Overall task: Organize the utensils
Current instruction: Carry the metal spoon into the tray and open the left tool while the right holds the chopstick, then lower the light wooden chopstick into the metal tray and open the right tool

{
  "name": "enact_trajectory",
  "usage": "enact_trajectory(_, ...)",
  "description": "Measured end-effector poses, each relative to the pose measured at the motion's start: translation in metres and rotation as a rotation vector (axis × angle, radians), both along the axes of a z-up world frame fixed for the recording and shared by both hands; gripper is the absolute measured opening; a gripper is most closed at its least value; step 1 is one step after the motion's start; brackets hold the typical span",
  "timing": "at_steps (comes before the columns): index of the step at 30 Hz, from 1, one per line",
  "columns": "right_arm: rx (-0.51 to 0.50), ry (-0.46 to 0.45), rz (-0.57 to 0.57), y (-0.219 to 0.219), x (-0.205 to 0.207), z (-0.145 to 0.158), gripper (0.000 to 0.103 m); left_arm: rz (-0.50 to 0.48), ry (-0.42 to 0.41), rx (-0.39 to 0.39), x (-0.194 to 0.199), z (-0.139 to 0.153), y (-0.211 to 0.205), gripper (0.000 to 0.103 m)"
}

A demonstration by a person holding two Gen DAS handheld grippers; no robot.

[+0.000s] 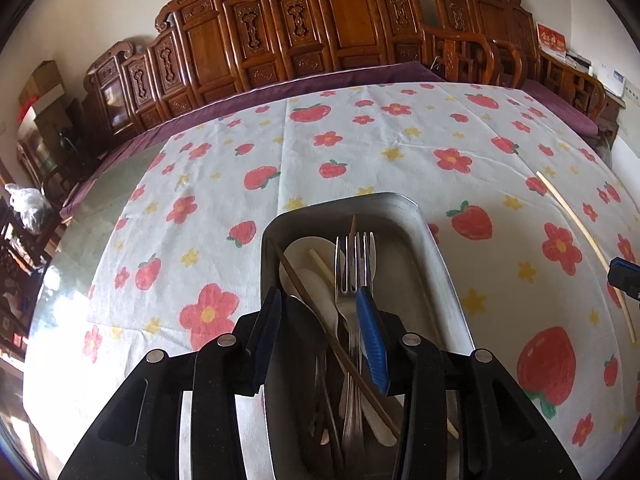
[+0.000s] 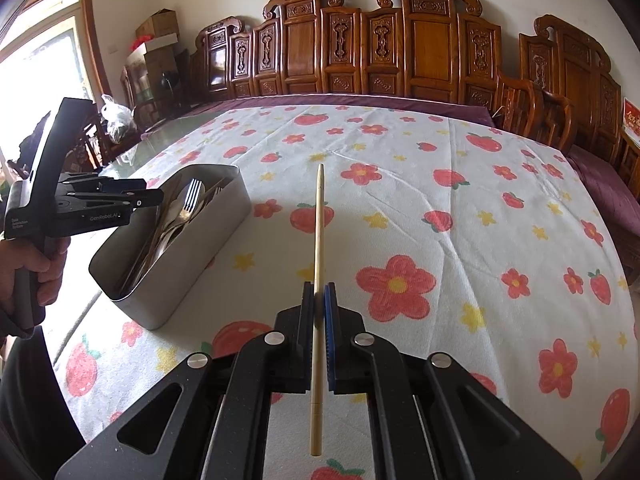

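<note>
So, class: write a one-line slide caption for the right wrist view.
Right gripper clamps a pale chopstick above the strawberry tablecloth, metal utensil tin at left.

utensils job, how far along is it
Mostly done: forks, spoons and chopsticks already lie in the metal tray. In hand: the right gripper holds one light chopstick above the tablecloth. Left: dropping it in; the left gripper straddles the tray's near end.

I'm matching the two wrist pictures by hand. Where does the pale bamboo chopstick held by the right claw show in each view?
Left wrist view: the pale bamboo chopstick runs as a thin diagonal line near the right edge, above the strawberry tablecloth.
Right wrist view: it stands centre frame, pinched in the right claw, its tip pointing away.
Shared landmark: the grey metal utensil tray, bottom centre in the left view, left of the chopstick in the right view.
</note>
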State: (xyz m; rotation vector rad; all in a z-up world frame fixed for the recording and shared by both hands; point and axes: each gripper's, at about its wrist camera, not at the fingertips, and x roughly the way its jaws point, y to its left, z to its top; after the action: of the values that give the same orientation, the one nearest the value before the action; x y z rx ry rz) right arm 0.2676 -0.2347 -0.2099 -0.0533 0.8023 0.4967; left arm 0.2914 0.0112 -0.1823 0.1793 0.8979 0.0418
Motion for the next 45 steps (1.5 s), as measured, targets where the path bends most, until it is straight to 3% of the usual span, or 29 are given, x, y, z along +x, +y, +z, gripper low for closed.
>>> enact_trajectory(11, 0.011, -0.011, 0.006, 0.019, -0.024, 0.013, 0.006, -0.018, -0.013, -0.079, -0.042, 0.016, 0.008, 0.038)
enact_trajectory(20, -0.006, -0.017, 0.057, 0.068, -0.056, 0.022, 0.006, -0.037, -0.039, -0.124, -0.073, 0.037, 0.03, 0.052)
enact_trajectory(25, 0.036, 0.008, 0.077, 0.095, -0.058, 0.028, 0.006, -0.04, -0.046, -0.125, -0.08, 0.044, 0.043, 0.073)
enact_trajectory(30, 0.037, 0.019, 0.116, 0.127, -0.05, 0.035, 0.006, -0.029, -0.055, -0.148, -0.08, 0.05, 0.059, 0.087)
enact_trajectory(45, 0.076, 0.135, 0.094, 0.179, 0.014, 0.015, 0.006, 0.0, -0.056, -0.16, -0.071, 0.054, 0.096, 0.087)
